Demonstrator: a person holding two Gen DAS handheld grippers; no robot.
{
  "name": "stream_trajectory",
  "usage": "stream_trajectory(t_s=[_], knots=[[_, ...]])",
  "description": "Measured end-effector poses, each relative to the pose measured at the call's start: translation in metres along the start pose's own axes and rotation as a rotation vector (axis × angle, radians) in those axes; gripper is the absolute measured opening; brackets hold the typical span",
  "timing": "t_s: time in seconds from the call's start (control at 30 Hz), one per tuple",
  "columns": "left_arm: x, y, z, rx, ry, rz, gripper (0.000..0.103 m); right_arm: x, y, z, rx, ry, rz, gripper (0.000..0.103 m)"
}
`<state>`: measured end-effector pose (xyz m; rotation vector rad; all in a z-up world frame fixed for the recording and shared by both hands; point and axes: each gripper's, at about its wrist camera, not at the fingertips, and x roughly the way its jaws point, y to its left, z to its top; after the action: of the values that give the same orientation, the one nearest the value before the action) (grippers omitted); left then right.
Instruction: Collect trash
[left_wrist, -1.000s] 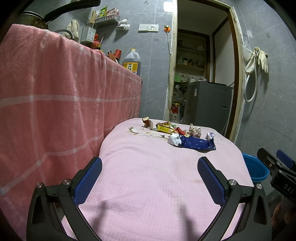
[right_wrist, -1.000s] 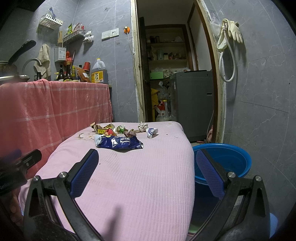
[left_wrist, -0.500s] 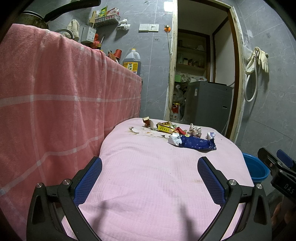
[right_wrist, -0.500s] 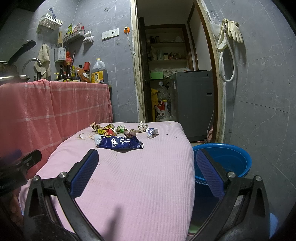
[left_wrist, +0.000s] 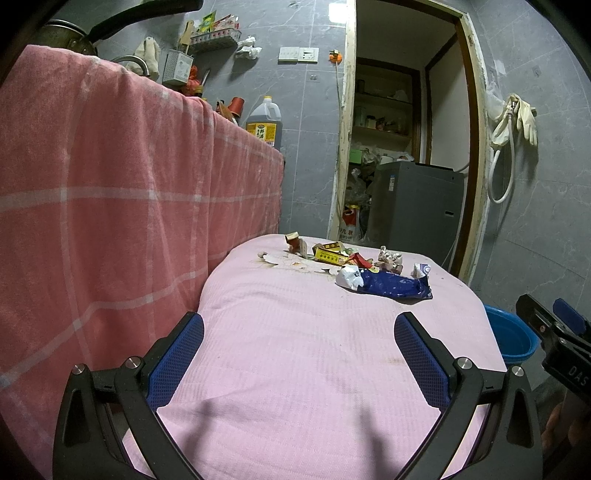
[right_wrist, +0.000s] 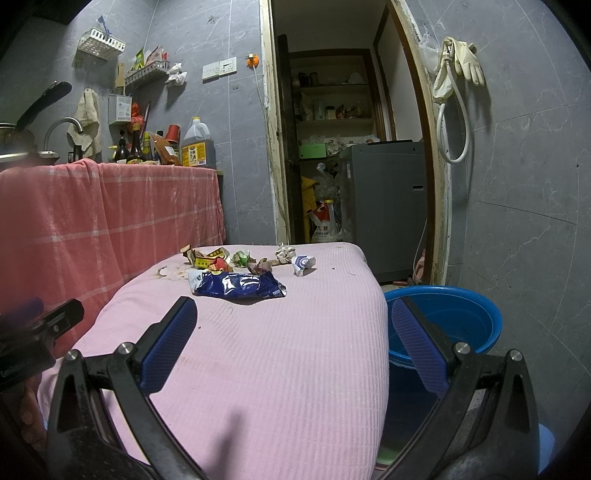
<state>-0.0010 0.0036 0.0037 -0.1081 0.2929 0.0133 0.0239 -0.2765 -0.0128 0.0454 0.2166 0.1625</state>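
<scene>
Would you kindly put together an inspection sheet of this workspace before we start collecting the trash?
Surface: pink cloth-covered table, faint stains, near half bare.
Job's things: blue snack bag, yellow box, crumpled paper, white-and-blue wrapper and scraps, all clustered at the far end; blue basin on the floor beside the table's right edge.
Clutter: oil jug, bottles and a rack on the counter under the red checked cloth.
Grippers: left gripper and right gripper both open, empty, above the near end.
Cables: white hose hanging on the wall by rubber gloves.
Surroundings: grey tiled walls, open doorway to a storeroom.
</scene>
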Motion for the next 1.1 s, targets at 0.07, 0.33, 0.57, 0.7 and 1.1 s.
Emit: stream_trajectory(t_s=[0.07,0.33,0.57,0.7,1.1], knots=[[0.000,0.001,0.001,-0.007,0.003,-0.006,0.101,0.000,0.000,-0.001,0.001,-0.002,0.000,0.103],[0.013,-0.001,0.013,0.002,-0.015,-0.019,0.101,0.004,0.001,0.013,0.002,-0.035,0.017,0.103],[0.033,-0.009,0.039,0.043,-0.053,-0.038,0.101,0.014,-0.002,0.041,-0.027,-0.103,0.017,0.103],[0.057,-0.011,0.049,0.048,-0.034,-0.050,0.101,0.025,-0.004,0.057,-0.048,-0.140,0.019,0.103],[0.134,-0.006,0.062,-0.021,0.168,-0.098,0.101,0.089,-0.026,0.078,-0.090,-0.098,0.000,0.103]])
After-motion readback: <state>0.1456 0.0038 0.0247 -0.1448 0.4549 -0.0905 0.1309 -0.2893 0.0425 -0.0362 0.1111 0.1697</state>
